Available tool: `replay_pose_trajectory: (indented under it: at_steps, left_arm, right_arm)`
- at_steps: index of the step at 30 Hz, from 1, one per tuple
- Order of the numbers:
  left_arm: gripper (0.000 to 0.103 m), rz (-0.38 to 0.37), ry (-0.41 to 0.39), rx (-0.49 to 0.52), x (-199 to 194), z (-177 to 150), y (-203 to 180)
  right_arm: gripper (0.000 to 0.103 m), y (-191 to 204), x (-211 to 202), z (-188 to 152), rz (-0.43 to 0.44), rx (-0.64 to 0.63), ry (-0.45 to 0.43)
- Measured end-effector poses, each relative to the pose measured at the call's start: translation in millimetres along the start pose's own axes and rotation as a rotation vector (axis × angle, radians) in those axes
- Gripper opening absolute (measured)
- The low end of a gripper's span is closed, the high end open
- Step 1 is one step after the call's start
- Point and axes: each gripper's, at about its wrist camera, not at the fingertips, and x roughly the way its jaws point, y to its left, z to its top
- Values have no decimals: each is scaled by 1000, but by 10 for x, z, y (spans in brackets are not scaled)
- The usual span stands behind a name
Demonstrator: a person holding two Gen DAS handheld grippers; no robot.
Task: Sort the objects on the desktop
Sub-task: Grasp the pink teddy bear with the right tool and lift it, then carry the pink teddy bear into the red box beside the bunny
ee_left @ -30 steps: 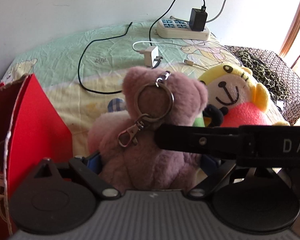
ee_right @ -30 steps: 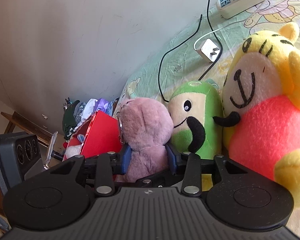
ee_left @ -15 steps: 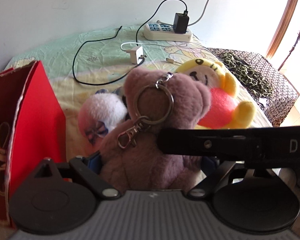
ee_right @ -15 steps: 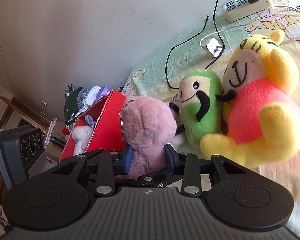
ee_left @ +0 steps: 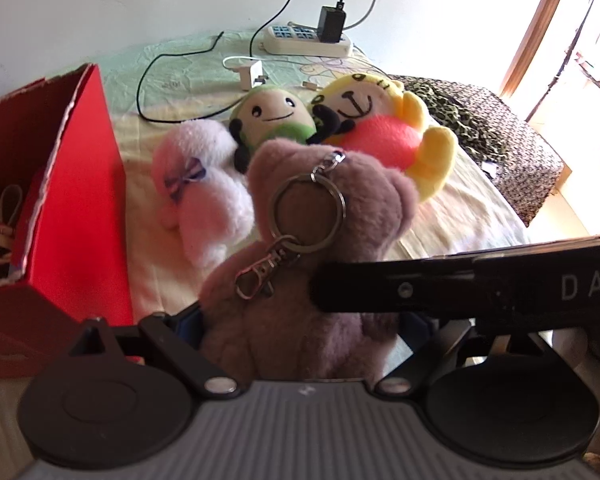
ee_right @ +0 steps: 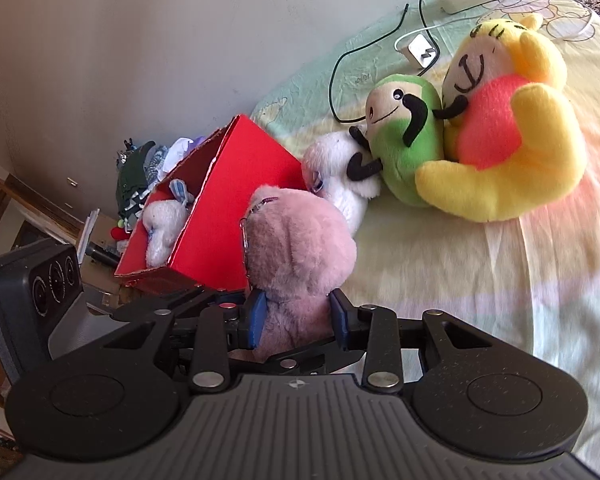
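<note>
Lifted higher now, mauve keychain bear clamped by both grippers; red box lies left.

Two close wrist views, crossed over one pink bear.

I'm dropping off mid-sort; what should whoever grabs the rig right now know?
Left hand-held gripper and right hand-held gripper: both shut on the mauve bear, held up beside the red box.
Done: a white toy lies in the box.
Left: drop the bear in, then probably the white plush, green plush and yellow plush lying on the sheet.
</note>
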Motion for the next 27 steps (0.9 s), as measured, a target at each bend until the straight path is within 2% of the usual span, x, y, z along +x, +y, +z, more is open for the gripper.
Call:
replay_pose_trajectory:
  at_steps: [8,14,18,23,27]
  left_arm:
    - [91,-91,-22,86,-292,-76,245]
    - [91,-179,-84,152,-643,-86,482]
    - [91,-228,-156,199,-909,-56,611]
    - [91,-262,-259,227,-1257,118,880]
    - [91,-243,-315,212,-1430,316,1152]
  right_arm:
    - [37,438,15,-250,-77,19,-94]
    - [37,884,-37,-371,-129,19,-181]
    - [37,1157,-100,-392,-141,25,-249]
    - [36,1491,-89,-239,-110,-11,-338]
    - [36,1713,88,23,-63,-80,-354]
